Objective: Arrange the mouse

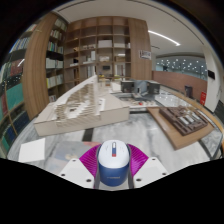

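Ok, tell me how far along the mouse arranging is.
Done: the mouse is picked up, with the hand-held gripper shut on it, a pink pad against each side. In hand: it is held above the white table, facing the shelving. Left: setting it down and letting go; no mouse pad or marked spot shows, so the target is unclear.

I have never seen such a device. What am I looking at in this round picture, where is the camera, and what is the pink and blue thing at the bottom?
There is no robot arm: a person carries a hand-held gripper, and the wide-angle camera rides on it, looking forward. That makes the picture round. The pink parts are pads on the insides of its two jaws. Between them sits a computer mouse, white on top and blue lower down; the pads seem to press on both its sides, so it looks held. Beyond lies a white table, a wooden tray and tall shelves further off.
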The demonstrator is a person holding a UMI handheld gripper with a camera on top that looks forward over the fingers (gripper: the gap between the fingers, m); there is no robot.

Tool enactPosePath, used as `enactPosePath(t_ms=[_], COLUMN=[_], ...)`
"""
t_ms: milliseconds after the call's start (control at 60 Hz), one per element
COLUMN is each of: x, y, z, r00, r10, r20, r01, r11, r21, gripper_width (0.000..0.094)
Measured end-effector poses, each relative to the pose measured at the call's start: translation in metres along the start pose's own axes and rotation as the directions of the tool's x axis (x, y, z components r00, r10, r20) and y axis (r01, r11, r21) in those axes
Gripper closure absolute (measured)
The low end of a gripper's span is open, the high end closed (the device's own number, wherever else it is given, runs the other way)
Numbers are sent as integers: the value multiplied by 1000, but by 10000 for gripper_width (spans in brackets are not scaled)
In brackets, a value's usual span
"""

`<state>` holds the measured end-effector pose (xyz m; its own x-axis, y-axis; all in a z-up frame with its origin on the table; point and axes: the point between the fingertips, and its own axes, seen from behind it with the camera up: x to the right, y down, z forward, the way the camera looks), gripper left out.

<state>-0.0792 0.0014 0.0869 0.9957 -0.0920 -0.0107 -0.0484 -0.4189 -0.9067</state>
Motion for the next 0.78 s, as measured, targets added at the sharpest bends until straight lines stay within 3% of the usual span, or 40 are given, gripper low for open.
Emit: enactPosePath(t_ms=[100,317,350,383,450,500,517,567,583,617,783], x=[-67,-113,-113,-112,-110,-105,-104,-100,-98,-95,-34], y=[8,69,77,71,76,78,77,75,74,71,75], z=[37,76,76,77,75,71,67,53,47,36,-36], r00=[998,989,989,990,988,989,988,985,984,979,973], r10=[-26,-106,-108,-96,-91,-63,-53,-31,-27,-24,8], r20=[62,98,102,100,125,137,143,172,179,202,229], r01=[26,120,124,110,114,92,85,71,69,70,40], r11=[1000,982,980,983,975,971,970,970,970,972,979], r21=[-5,-147,-158,-147,-192,-221,-228,-233,-231,-223,-202], gripper_width=[563,527,423,457,394,203,257,28,84,93,87])
